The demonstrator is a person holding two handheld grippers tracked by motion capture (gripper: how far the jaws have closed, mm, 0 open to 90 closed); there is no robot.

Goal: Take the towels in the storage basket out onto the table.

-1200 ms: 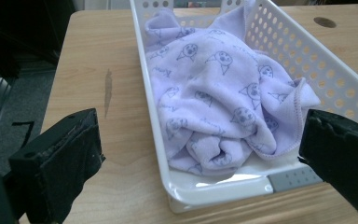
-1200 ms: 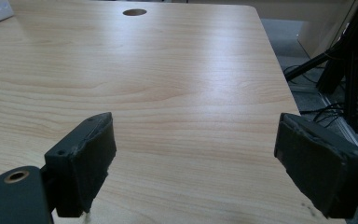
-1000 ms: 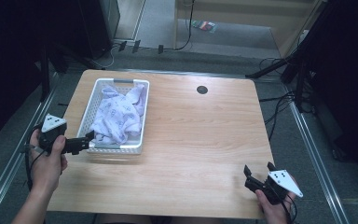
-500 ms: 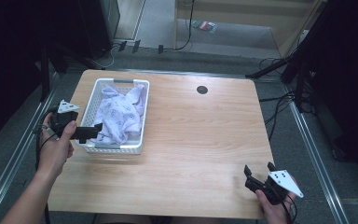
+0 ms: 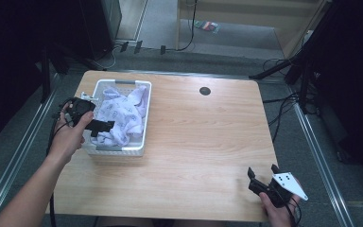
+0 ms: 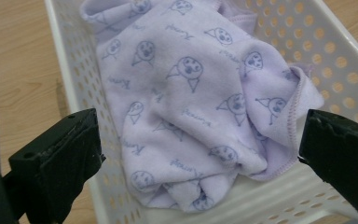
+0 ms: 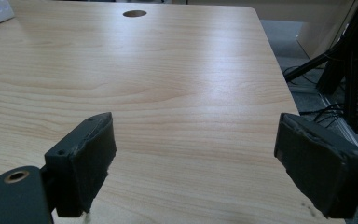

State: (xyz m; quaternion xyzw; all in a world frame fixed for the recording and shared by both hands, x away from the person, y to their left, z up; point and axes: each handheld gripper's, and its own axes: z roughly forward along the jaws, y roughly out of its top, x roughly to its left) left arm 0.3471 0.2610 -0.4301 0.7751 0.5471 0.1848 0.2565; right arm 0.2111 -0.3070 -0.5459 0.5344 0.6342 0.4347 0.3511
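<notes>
The person's left forearm comes in from the near left corner of the table and angles toward the white perforated basket that stands at the table's left edge, closer to the far side. The hand wraps the left gripper and holds it level, its tips over the basket's near left part and pointing across it; in the left gripper view its jaws stand wide apart with nothing between them, one over the basket's side wall and the other above the far wall, with the cloth lying crumpled in the basket below the gap. That cloth is a pale lilac soft garment with a stitched hem, printed with small cartoon faces and a short cursive word under each, too small to read. The right gripper sits low at the near right corner of the table, its grey three-cornered plate on top, gripped from beneath by the person's right hand; its jaws are also spread wide and empty, aimed over bare tabletop toward the far edge. The surface is light wood-grain laminate with a round cable hole near the far edge. Around the table lie grey floor, metal rails on both sides, and dark cables and stand legs at the right.
</notes>
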